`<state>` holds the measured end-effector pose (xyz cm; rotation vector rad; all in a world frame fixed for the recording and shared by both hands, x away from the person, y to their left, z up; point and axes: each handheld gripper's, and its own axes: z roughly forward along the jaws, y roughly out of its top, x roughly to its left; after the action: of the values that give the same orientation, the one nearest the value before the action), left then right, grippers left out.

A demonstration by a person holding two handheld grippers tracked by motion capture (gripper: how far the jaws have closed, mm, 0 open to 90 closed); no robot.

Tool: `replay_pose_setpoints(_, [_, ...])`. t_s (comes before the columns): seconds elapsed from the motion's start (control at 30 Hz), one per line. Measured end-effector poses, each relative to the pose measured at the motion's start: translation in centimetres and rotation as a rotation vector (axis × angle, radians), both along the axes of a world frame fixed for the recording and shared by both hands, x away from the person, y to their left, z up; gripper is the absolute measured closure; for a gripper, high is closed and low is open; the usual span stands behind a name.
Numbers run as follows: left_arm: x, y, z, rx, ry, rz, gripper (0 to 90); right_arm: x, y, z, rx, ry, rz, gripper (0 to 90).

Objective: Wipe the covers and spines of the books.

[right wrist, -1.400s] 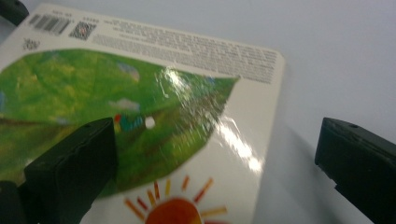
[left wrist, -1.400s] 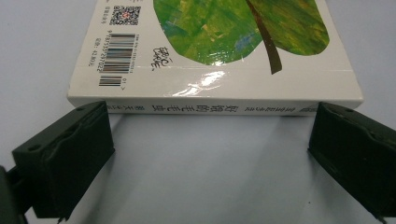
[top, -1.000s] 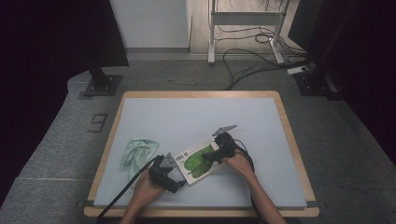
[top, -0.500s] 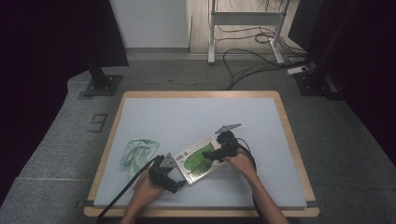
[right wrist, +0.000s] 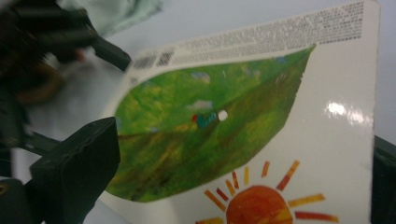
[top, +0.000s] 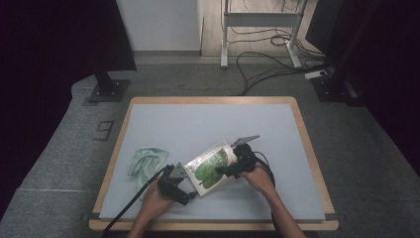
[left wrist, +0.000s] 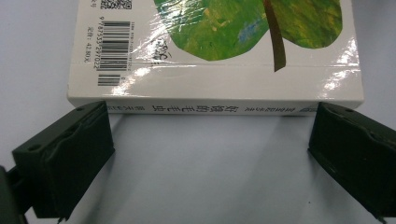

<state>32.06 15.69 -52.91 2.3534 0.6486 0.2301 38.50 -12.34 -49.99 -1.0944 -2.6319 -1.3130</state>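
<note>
Pale blue table point(top: 198, 124) on grey floor, dark room; both grippers spread beside the book point(top: 210, 166)

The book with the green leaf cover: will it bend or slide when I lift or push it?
The book looks stiff: its squared spine and flat cover suggest it won't flop. The glossy cover shows glare, so it may slip on the jaws. It lies flat, so a push would probably slide it along the table rather than tip it.

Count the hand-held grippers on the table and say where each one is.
2. The left hand-held gripper sits at the book's near spine edge, jaws open. The right hand-held gripper is at the book's right side.
</note>
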Motion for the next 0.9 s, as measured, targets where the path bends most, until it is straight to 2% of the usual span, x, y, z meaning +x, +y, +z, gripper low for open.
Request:
replay_pose_setpoints(0.07, [0.0,0.0,0.0,0.0,0.0,0.0,0.0,-0.2,0.4,0.2,-0.055,-0.028,0.012,1.3])
replay_pose_setpoints(0.17, [0.0,0.0,0.0,-0.001,0.0,0.0,0.0,0.4,0.3,0.3,-0.057,-0.021,0.012,4.1])
replay_pose_setpoints(0.3, [0.0,0.0,0.0,0.001,0.0,-0.001,0.0,1.4,0.2,0.3,-0.085,-0.019,0.015,13.2])
replay_pose_setpoints(0.4, [0.0,0.0,0.0,-0.001,0.0,0.0,0.0,2.2,0.0,0.5,-0.06,-0.006,0.026,14.4])
replay_pose_setpoints(0.57, [0.0,0.0,0.0,0.002,0.0,-0.001,0.0,3.2,0.0,1.1,-0.051,-0.011,0.058,20.6])
replay_pose_setpoints(0.73, [0.0,0.0,0.0,0.002,0.001,-0.001,0.0,3.8,0.1,2.0,-0.038,-0.033,0.074,38.3])
replay_pose_setpoints(0.8, [0.0,0.0,0.0,0.002,0.001,-0.001,0.0,3.9,0.1,2.3,-0.035,-0.043,0.079,42.8])
replay_pose_setpoints(0.9, [0.0,0.0,0.0,0.002,0.001,-0.001,0.0,4.1,-0.1,2.8,-0.009,-0.045,0.08,52.0])
